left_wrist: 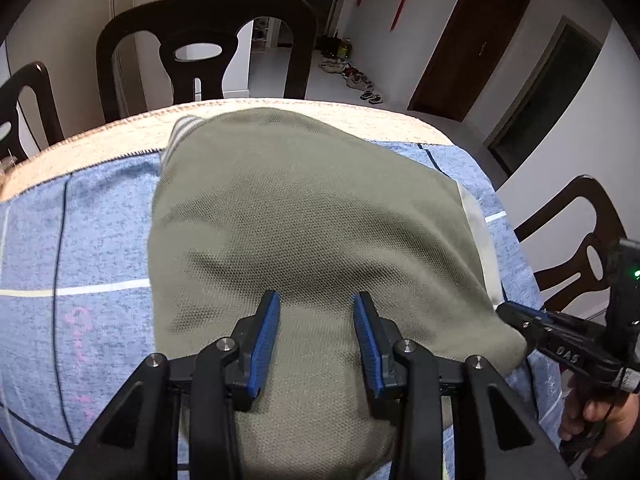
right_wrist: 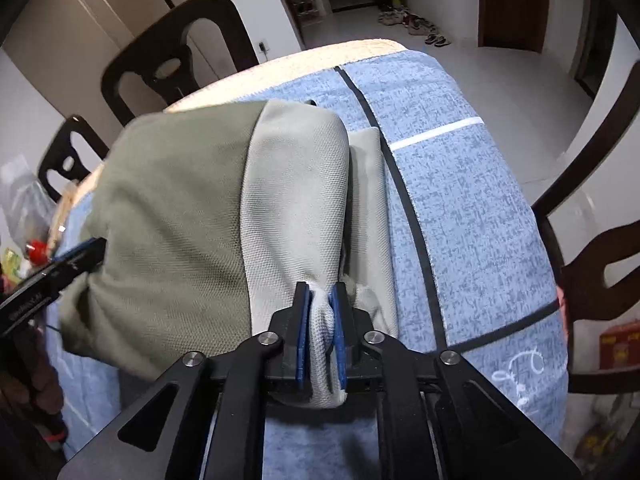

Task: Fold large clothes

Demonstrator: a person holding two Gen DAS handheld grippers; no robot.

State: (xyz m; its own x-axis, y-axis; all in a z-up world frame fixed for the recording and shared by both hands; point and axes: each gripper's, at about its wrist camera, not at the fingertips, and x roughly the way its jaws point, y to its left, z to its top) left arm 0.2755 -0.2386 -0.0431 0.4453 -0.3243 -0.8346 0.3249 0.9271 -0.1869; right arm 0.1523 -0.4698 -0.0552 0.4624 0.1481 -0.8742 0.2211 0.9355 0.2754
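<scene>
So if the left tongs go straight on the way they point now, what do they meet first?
Most likely the olive garment: the open left tongs hover over it, pointing along its surface toward the far chair. Depth is unclear, so the height above the cloth is uncertain.

Both wrist cams sitting close over the table (left_wrist: 100, 216), looking forward and down; both are catching the same shirt (left_wrist: 304, 216) and chairs (left_wrist: 208, 40).

One garment (left_wrist: 304, 216), three chairs (left_wrist: 208, 44).
</scene>
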